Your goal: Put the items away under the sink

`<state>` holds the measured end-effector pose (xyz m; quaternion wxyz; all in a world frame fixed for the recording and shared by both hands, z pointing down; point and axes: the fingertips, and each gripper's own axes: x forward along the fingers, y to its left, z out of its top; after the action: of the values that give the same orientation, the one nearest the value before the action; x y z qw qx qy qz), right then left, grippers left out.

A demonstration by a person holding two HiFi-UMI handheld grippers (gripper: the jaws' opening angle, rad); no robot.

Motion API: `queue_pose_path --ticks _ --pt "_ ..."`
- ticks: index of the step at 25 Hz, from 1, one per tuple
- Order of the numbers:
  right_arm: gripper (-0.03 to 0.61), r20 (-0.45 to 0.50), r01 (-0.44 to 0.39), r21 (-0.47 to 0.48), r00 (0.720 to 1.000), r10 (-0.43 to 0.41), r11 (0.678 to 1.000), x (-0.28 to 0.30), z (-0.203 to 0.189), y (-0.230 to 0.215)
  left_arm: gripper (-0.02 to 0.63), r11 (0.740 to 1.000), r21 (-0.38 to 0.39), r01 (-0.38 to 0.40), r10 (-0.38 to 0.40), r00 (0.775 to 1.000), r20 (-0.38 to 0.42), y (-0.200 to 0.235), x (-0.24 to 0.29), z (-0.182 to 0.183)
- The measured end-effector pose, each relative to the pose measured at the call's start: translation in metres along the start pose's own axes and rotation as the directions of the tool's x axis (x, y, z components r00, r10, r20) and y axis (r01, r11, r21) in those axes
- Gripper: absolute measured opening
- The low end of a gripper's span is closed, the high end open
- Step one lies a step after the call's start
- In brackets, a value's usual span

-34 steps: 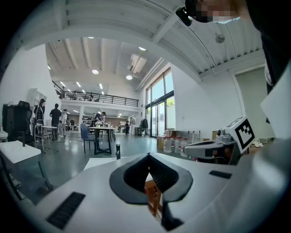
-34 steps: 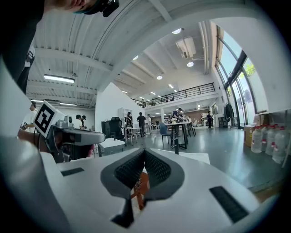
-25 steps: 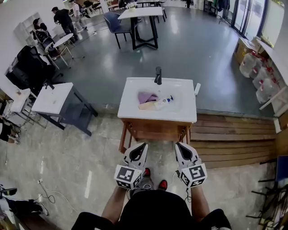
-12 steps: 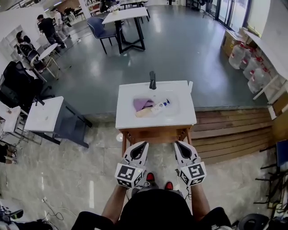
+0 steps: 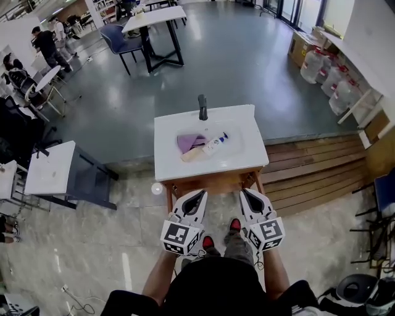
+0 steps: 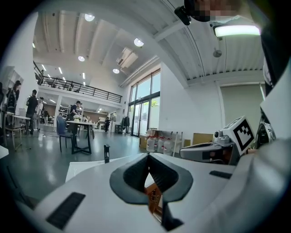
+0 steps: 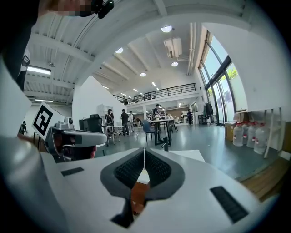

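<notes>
Facing the sink (image 5: pixel 168 165) from its near side, with left gripper (image 5: pixel 202 193) and right gripper (image 5: pixel 244 192) side by side, each clamped shut on nothing, likely just for the approach. Lying in the basin: purple cloth (image 5: pixel 187 142), bottle (image 5: pixel 214 144).

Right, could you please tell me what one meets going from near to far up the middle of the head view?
Left gripper and right gripper side by side → sink → cloth and bottle in its basin → faucet → far table.
</notes>
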<state>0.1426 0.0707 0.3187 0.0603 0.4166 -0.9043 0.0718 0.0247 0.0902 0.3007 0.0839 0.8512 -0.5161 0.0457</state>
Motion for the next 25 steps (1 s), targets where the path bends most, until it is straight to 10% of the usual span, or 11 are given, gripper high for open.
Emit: queue_pose_path --ticks 25 --pt "0.031 -0.092 -0.009 0.081 0.996 0.016 0.997 0.161 -0.016 -0.165 0.008 0.999 -0.043 -0.02 0.015 0.993 -0.118 0.089 0.207 -0.019"
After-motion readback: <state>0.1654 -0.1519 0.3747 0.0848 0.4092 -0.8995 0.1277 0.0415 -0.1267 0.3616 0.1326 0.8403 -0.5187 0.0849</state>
